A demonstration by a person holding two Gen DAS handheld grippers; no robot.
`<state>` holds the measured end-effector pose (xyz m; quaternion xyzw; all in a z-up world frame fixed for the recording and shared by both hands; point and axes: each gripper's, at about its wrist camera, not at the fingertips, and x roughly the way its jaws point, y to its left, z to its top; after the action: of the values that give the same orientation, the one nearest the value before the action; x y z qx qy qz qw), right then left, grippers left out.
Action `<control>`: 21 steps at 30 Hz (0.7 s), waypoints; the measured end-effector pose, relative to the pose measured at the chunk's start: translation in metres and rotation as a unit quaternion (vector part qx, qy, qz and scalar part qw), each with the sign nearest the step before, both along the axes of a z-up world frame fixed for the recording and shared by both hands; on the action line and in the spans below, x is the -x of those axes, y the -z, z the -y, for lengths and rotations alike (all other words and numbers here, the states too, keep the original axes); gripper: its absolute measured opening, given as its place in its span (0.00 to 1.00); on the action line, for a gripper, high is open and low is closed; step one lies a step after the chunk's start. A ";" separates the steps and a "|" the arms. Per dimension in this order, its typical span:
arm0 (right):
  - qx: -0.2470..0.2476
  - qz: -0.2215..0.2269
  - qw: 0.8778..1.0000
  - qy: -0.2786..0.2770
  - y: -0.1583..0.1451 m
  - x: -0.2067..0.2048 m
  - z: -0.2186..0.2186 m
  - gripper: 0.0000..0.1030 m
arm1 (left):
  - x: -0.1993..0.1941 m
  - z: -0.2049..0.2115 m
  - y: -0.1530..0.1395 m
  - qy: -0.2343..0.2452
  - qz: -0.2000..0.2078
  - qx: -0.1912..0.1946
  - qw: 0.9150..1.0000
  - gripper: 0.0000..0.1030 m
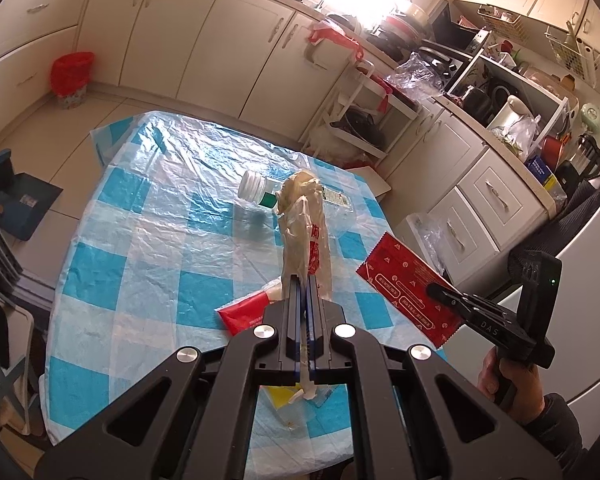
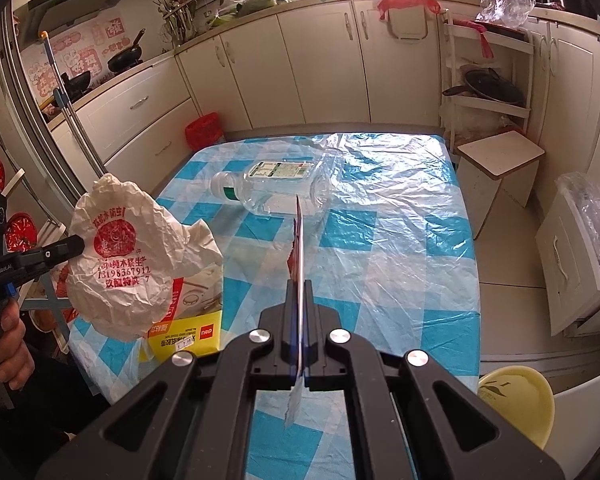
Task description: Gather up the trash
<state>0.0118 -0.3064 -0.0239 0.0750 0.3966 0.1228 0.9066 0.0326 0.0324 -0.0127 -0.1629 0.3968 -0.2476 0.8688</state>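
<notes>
My left gripper (image 1: pixel 303 280) is shut on a crumpled white paper bag with red print (image 1: pixel 306 224), held up above the table; the bag also shows in the right wrist view (image 2: pixel 127 256), with the left gripper (image 2: pixel 75 246) at its left side. My right gripper (image 2: pixel 298 282) is shut on a flat red wrapper (image 2: pixel 297 240), seen edge-on; the wrapper (image 1: pixel 408 286) shows flat in the left wrist view, held by the right gripper (image 1: pixel 436 290). An empty clear plastic bottle (image 2: pixel 275 190) lies on its side on the blue-checked table (image 2: pixel 400 240).
A red packet (image 1: pixel 245 312) and a yellow box (image 2: pixel 187 334) lie at the table's near edge. A red-lined trash bin (image 1: pixel 71 76) stands on the floor by the cabinets. A small stool (image 2: pixel 500 164) and a yellow bowl (image 2: pixel 516 400) are right of the table.
</notes>
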 end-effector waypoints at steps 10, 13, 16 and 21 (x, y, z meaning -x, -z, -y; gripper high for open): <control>-0.003 -0.001 1.000 -0.006 -0.002 0.006 0.004 0.03 | 0.000 0.001 0.002 -0.001 0.000 0.001 1.000 0.02; -0.004 0.001 1.000 -0.008 -0.003 0.007 0.004 0.03 | 0.000 0.002 0.000 0.001 0.006 0.011 1.000 0.02; -0.004 0.003 1.000 -0.007 -0.003 0.009 0.005 0.03 | 0.000 0.004 -0.003 0.002 0.012 0.018 1.000 0.02; -0.004 0.005 1.000 -0.003 -0.004 0.011 0.008 0.03 | 0.000 0.009 -0.002 0.006 0.012 0.015 1.000 0.02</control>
<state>0.0012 -0.3147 -0.0200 0.0770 0.3920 0.1270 0.9079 0.0331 0.0234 -0.0108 -0.1702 0.3834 -0.2610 0.8694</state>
